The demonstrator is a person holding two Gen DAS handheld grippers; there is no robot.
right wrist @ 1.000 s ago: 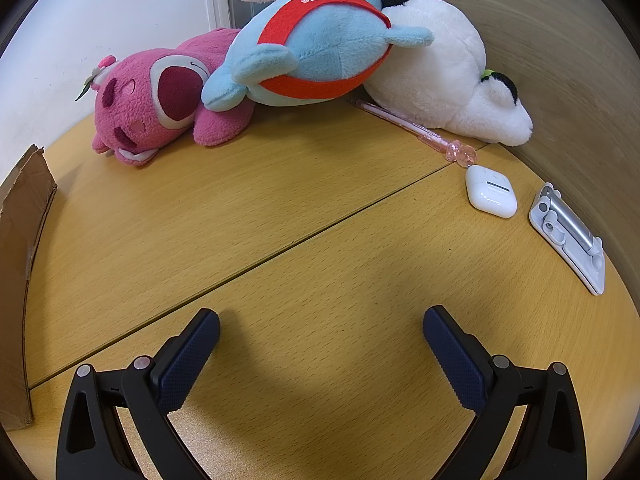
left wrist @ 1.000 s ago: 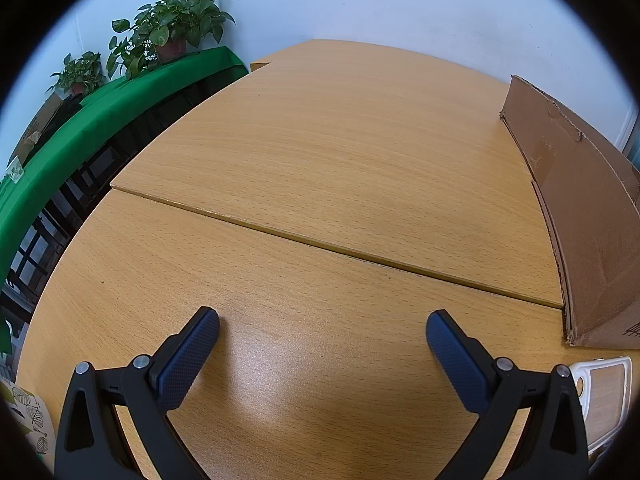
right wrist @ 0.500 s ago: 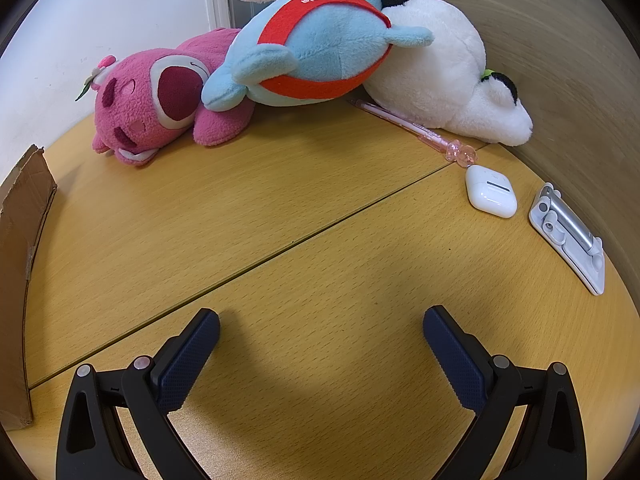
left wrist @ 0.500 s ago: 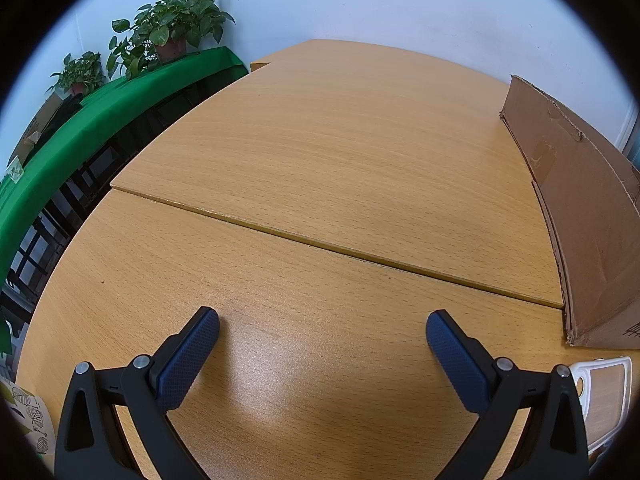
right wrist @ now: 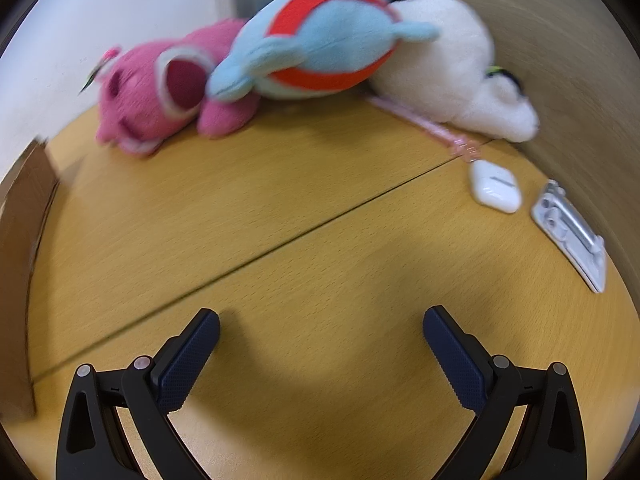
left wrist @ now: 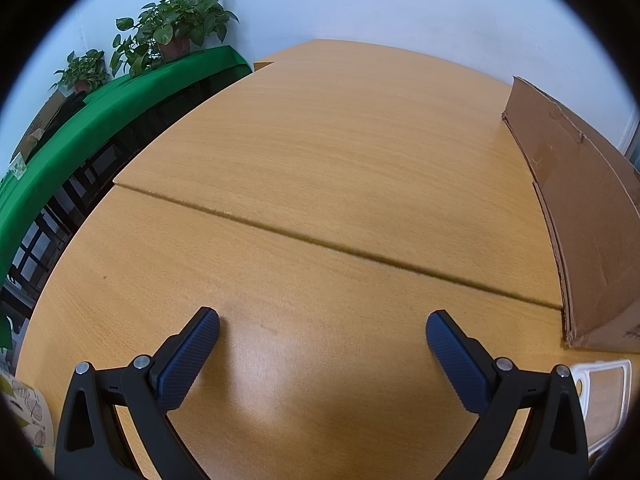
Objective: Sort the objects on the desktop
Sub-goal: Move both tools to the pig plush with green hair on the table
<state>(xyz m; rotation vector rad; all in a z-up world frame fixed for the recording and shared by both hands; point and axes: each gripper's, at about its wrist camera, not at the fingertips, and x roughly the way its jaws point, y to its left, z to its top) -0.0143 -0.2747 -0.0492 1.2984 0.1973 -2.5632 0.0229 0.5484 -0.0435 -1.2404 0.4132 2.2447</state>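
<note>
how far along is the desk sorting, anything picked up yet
Nothing looks sorted yet. Both tools, left and right, are open and empty. Still on the desk: pink plush, blue plush, white plush, earbud case and silver gadget.

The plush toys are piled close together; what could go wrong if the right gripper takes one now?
The blue plush lies on the pink bear and white plush, so pulling either may tumble it. A pink pen runs under the white plush and could be dragged toward the white earbud case.
</note>
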